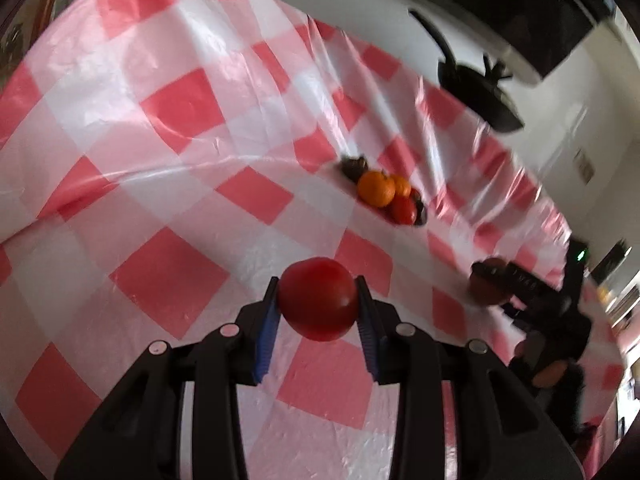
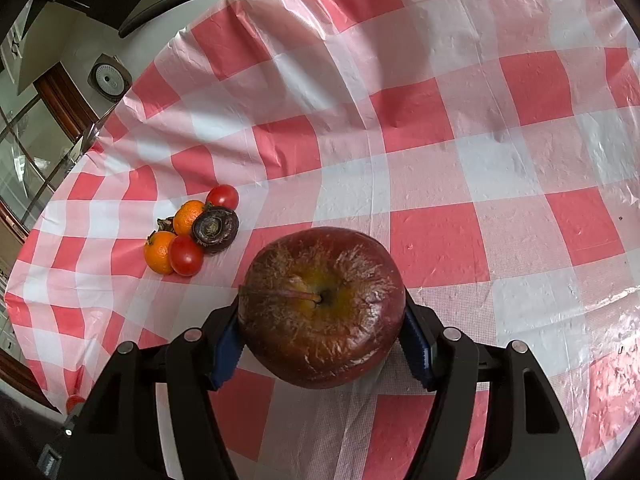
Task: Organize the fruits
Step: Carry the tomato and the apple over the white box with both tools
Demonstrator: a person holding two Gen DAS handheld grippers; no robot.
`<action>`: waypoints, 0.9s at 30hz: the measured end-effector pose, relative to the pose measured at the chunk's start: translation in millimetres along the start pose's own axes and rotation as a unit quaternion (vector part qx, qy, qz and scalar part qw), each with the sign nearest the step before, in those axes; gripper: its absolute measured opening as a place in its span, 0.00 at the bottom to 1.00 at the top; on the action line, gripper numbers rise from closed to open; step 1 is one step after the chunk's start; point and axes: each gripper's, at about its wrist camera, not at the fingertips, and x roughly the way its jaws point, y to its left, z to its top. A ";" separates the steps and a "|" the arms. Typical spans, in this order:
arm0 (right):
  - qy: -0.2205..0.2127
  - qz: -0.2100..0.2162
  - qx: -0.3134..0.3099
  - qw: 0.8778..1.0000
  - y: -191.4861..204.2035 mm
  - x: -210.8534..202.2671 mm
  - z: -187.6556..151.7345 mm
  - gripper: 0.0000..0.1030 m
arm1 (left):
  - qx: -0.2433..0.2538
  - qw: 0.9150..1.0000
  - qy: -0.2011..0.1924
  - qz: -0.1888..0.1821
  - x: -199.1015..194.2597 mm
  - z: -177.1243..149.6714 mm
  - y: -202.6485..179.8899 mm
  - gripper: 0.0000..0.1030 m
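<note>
Overall, the work surface is a table under a glossy red-and-white checked tablecloth (image 2: 440, 152), creased and wrinkled, with folds running across it. Beyond its far edge the left wrist view shows a pale wall and a dark pan-like object (image 1: 476, 88); the right wrist view shows a long dark handle (image 2: 168, 4), a round fitting on the wall (image 2: 109, 78) and glazed panels at the left.

Fruit count, loose cluster on the cloth, right wrist view: two oranges (image 2: 160, 252), two small tomatoes (image 2: 186, 255), one dark purple fruit (image 2: 215, 229) with its calyx facing up. A further dark piece behind the cluster cannot be identified. The pieces sit touching one another.

Held fruit, one per gripper. The left gripper (image 1: 318, 304) has its jaws clenched on a red tomato (image 1: 318, 300), carried clear above the cloth, well short of the cluster. The right gripper (image 2: 322, 340) has its jaws clamped on a large dark red apple (image 2: 322, 308), stem end towards the camera, skin wrinkled, near the cluster.
</note>
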 end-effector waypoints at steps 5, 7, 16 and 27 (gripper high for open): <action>-0.001 0.004 0.003 1.000 -0.3 -0.6 -0.2 0.64 | 0.000 1.000 0.002 -0.019 3.9 -0.3 -5.6 0.35; -0.002 0.005 0.004 1.000 -0.7 -1.2 -0.3 0.64 | 0.003 1.000 0.008 -0.022 8.3 -0.2 -8.5 0.36; -0.003 0.008 0.006 1.000 -1.6 -1.7 -0.1 0.64 | 0.010 0.999 0.013 -0.036 10.4 -1.5 -11.0 0.36; 0.019 0.036 0.022 0.999 19.1 -45.2 -62.0 0.63 | -0.015 0.996 0.030 -0.084 11.7 0.0 -0.8 0.36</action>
